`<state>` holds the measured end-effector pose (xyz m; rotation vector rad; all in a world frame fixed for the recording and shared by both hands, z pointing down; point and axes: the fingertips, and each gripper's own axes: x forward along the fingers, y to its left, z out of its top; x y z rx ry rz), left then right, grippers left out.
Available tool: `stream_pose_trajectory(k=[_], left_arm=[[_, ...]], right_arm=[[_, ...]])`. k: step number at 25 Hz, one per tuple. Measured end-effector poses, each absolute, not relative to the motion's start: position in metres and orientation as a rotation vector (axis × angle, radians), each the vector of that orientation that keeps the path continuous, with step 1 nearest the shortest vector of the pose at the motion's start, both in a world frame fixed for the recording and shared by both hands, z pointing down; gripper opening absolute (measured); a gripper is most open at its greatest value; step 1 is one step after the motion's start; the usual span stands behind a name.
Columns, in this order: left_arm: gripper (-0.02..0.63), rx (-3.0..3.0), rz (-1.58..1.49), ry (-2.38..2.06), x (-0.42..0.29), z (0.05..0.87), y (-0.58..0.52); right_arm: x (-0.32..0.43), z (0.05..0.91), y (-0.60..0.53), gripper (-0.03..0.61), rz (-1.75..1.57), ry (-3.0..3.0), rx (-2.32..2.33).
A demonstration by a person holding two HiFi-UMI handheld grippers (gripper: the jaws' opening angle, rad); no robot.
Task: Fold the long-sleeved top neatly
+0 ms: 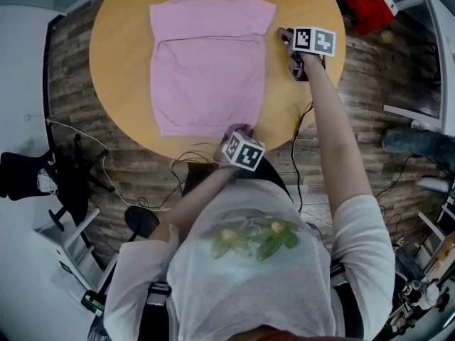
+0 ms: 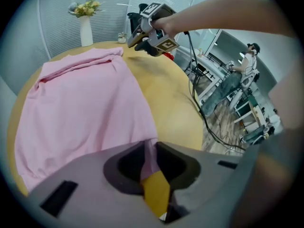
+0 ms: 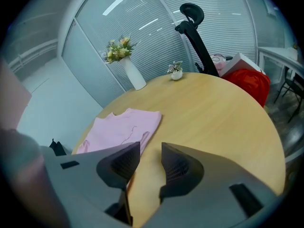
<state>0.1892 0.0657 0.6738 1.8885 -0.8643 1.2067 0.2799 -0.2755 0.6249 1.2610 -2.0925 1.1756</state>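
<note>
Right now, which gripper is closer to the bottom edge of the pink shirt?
Left. The left gripper is at a bottom corner of the pink top, fabric between its jaws. The right gripper is up beside its sleeve, above the table.

A pink top (image 1: 210, 69) lies flat on the round wooden table (image 1: 121, 27), sleeves folded in. The left gripper (image 1: 239, 132) meets its near hem corner; the right gripper (image 1: 284, 35) sits at its far right edge. Cables (image 1: 295, 148) trail over the plank floor (image 1: 71, 69).

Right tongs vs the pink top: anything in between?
Nothing but bare table. In the right gripper view the right tongs stand open just beside the pink top, with only wood in the gap.
</note>
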Motion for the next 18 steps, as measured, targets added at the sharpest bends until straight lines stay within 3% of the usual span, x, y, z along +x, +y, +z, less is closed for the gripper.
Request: stream_pose_trajectory(k=[1, 3, 12, 18], left_arm=[[0.058, 1.875, 1.199, -0.871, 0.186, 0.674, 0.064], [0.043, 1.826, 1.13, -0.861, 0.182, 0.674, 0.061], [0.038, 1.775, 1.007, -0.804, 0.179, 0.672, 0.061], [0.038, 1.786, 0.966, -0.775, 0.178, 0.674, 0.058]], right_arm=[[0.278, 0.627, -0.28, 0.132, 1.198, -2.096, 1.264], [0.275, 0.63, -0.292, 0.132, 1.264, -2.106, 1.28], [0.265, 0.652, -0.346, 0.132, 1.601, -2.059, 1.448], [0.268, 0.664, -0.36, 0.122, 1.649, -2.005, 1.505]])
